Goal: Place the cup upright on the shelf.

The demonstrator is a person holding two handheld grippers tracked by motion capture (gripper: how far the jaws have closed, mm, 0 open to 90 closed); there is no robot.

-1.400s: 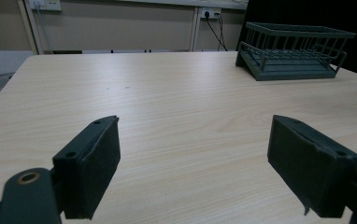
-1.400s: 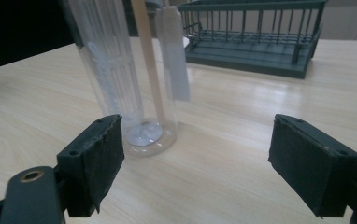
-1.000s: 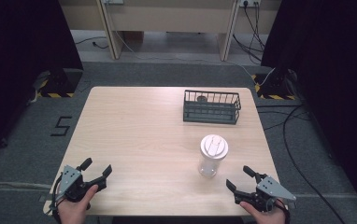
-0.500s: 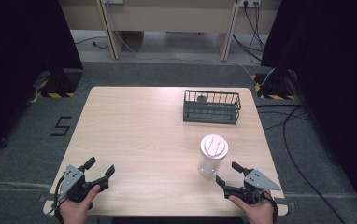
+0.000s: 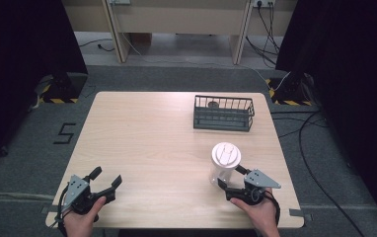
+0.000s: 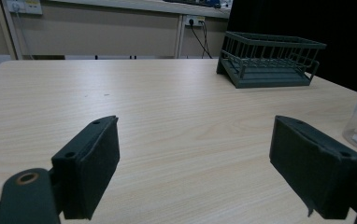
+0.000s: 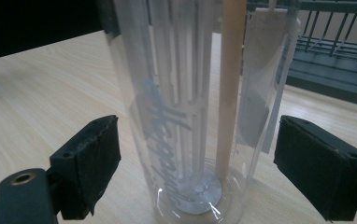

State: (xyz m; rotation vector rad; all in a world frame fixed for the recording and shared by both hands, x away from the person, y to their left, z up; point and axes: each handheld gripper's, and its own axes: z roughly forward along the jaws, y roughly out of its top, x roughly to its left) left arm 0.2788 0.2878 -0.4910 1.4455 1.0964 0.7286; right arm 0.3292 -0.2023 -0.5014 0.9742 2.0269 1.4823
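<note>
we see our right gripper [image 5: 230, 178] at about five o'clock on the table [image 5: 152, 138], its jaws spread wide on either side of the clear cup [image 5: 223, 165]. in the right gripper view the cup [image 7: 195, 107] stands upright between the two pads [image 7: 92, 163], with a gap on each side, so nothing is gripped; whether a pad brushes the wall we cannot quite tell from the high view. the cup carries a white lid [image 5: 225, 153] and pale lettering on its side, and what looks like a straw [image 7: 230, 84] stands inside it.

our left gripper [image 5: 106, 180] rests at about seven o'clock, near the table's front edge, jaws wide apart and holding nothing; its own view shows bare wood between the pads [image 6: 90, 168].

a dark wire basket [image 5: 223, 113] sits at about one o'clock, well apart from the cup, with a small object inside that is too small to make out.
</note>
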